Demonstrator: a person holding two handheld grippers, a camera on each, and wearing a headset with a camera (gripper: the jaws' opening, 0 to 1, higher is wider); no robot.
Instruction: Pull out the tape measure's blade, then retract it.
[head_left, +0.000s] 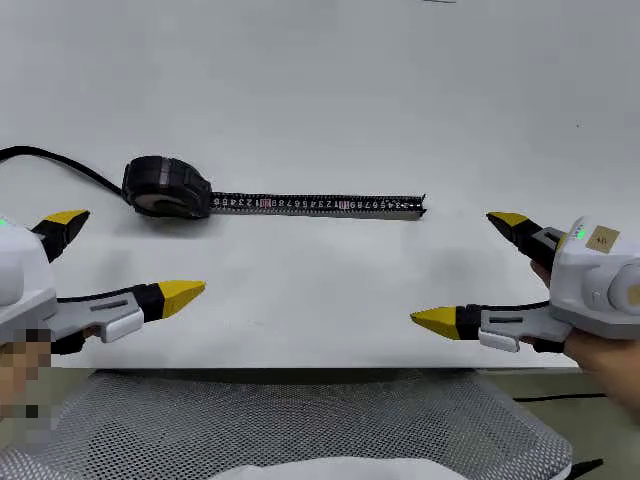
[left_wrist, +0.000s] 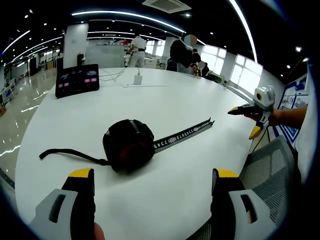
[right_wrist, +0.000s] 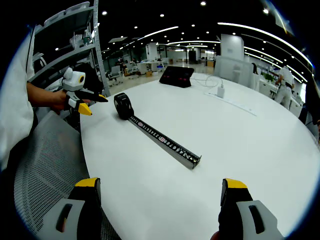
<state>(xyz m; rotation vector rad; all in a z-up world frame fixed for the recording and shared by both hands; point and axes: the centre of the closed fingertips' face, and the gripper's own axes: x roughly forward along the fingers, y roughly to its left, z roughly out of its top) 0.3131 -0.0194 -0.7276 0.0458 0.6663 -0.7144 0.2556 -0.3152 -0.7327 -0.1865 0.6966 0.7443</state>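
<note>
Left tongs (head_left: 140, 251) and right tongs (head_left: 455, 267) hang spread, clear of the tape measure (head_left: 167, 187), blade (head_left: 320, 205) out; left gripper view adds a dark console (left_wrist: 77, 79).

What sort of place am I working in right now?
Likely a large open-plan office or lab: a big round white table, long ceiling light strips over distant desks, and a grey metal shelving rack.

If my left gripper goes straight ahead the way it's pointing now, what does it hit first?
Probably the tape measure's case, lying on the table just ahead of the left gripper, roughly between its open jaws; depth is hard to judge.
</note>
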